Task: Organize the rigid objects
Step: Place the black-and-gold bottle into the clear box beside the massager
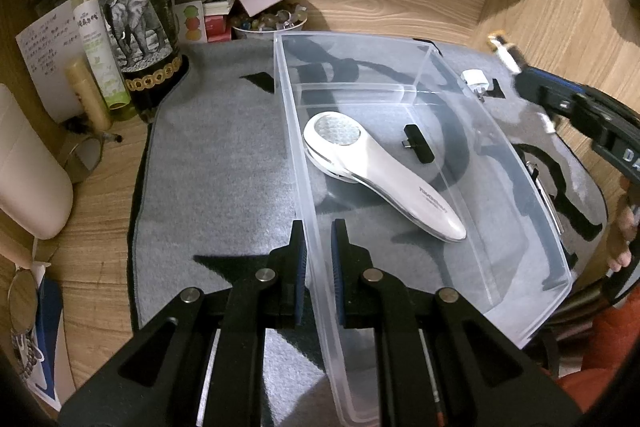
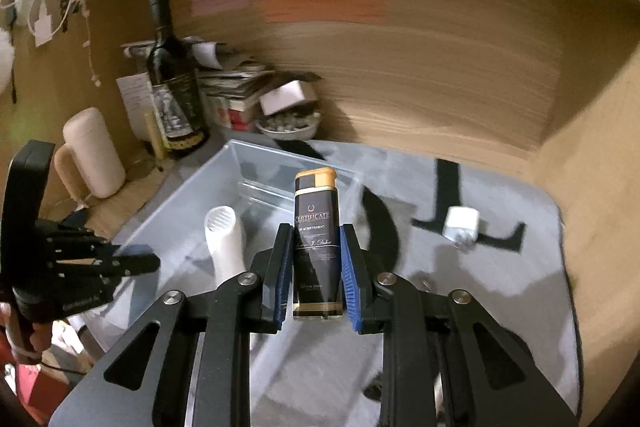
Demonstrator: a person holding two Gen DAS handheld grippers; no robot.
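My left gripper [image 1: 319,233] is shut on the near left wall of a clear plastic bin [image 1: 292,131], with one pad on each side of the wall. Inside the bin lie a white handheld device [image 1: 380,171] and a small black adapter [image 1: 418,147]. My right gripper [image 2: 316,231] is shut on a black lighter with a gold cap [image 2: 316,195], held upright above the mat beside the bin [image 2: 180,203]. In the left wrist view the right gripper [image 1: 524,75] hangs over the bin's far right corner. A white plug [image 2: 462,223] lies on the mat.
A grey mat [image 1: 216,155] covers the wooden desk. At the back left stand a wine bottle [image 1: 136,27], a green spray bottle [image 1: 94,31], papers and a bowl of stones [image 1: 268,23]. A white cylinder [image 1: 28,167] stands at the left. Wooden walls enclose the back and right.
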